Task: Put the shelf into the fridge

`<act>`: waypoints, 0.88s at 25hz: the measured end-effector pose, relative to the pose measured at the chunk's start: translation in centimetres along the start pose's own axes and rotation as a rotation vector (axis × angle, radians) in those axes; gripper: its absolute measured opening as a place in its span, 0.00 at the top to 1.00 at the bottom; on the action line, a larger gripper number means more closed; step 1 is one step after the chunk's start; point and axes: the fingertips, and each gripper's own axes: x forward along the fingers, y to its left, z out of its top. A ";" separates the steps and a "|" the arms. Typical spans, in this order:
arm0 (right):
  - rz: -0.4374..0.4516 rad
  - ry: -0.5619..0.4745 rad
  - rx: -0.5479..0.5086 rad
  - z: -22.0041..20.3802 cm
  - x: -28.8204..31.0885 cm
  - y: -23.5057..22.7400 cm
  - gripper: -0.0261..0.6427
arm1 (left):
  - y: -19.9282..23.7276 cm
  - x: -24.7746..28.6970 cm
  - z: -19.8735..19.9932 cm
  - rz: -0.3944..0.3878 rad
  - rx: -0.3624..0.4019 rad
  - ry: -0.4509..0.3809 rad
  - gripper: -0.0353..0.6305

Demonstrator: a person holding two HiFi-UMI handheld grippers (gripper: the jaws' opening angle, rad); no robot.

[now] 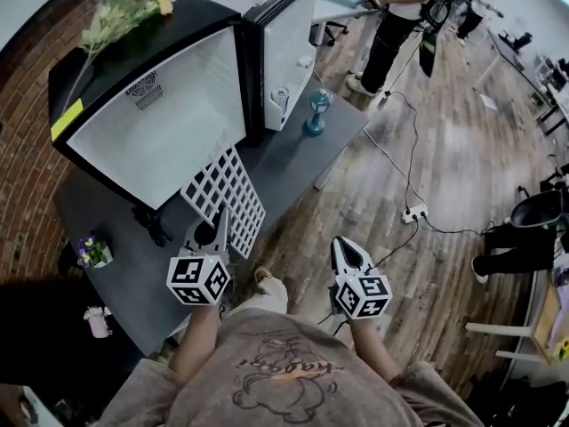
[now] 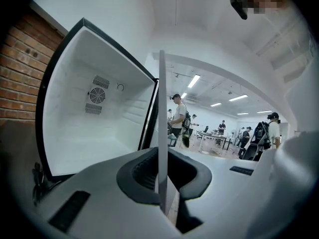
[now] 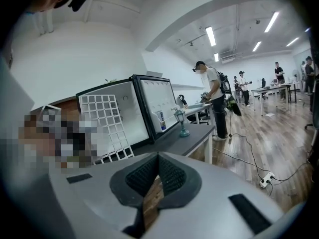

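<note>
At a dark table (image 1: 293, 163) set against a brick wall (image 1: 22, 132), a person holds a gripper in each hand before a small black fridge (image 1: 160, 105) whose door (image 1: 289, 47) stands swung wide to the right. The left gripper (image 1: 216, 229) is clamped on the lower edge of a white grid shelf (image 1: 227, 192), which rises at a tilt from the jaws, just in front of the fridge's lower right corner and outside the white, bare compartment. From the left gripper view, the shelf (image 2: 162, 133) shows edge-on as a thin upright strip pinched between the dark pads of the left gripper (image 2: 162, 176), with the fridge (image 2: 99, 123) and its rear vent (image 2: 97, 94) open to the left of it.

The right gripper (image 1: 345, 252) hangs over the wooden floor (image 1: 356, 194), apart from the table, and holds nothing. The right gripper view shows the right gripper (image 3: 158, 171) with its jaws pressed together, only floorboards visible below them, and the shelf (image 3: 107, 123) standing against the fridge's opening further off.

A teal lantern (image 1: 316, 114) stands on the table beside the open door, a can (image 1: 280, 99) sits in the door's rack, yellow flowers (image 1: 124, 7) lie on top of the fridge and a small flower pot (image 1: 92, 250) rests at the table's left end. A bystander (image 1: 391, 25) stands beyond the table, and a power strip (image 1: 414, 212) lies on the floor.
</note>
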 end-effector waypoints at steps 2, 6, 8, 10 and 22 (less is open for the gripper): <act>0.019 0.008 -0.006 0.8 1.8 0.3 0.96 | 1.0 0.9 0.4 0.015 -0.016 0.003 0.88; 0.070 0.025 -0.034 2.7 5.6 1.3 0.96 | 3.1 2.6 1.8 0.044 -0.034 -0.013 0.88; 0.099 0.037 -0.051 3.6 7.6 2.1 0.96 | 4.2 3.0 2.6 0.061 -0.044 -0.025 0.88; 0.134 0.051 -0.070 4.3 9.6 3.3 0.96 | 5.7 3.1 3.2 0.085 -0.059 -0.035 0.88; 0.361 0.115 -0.177 6.5 18.6 10.8 0.96 | 12.0 1.1 4.6 0.252 -0.113 -0.086 0.88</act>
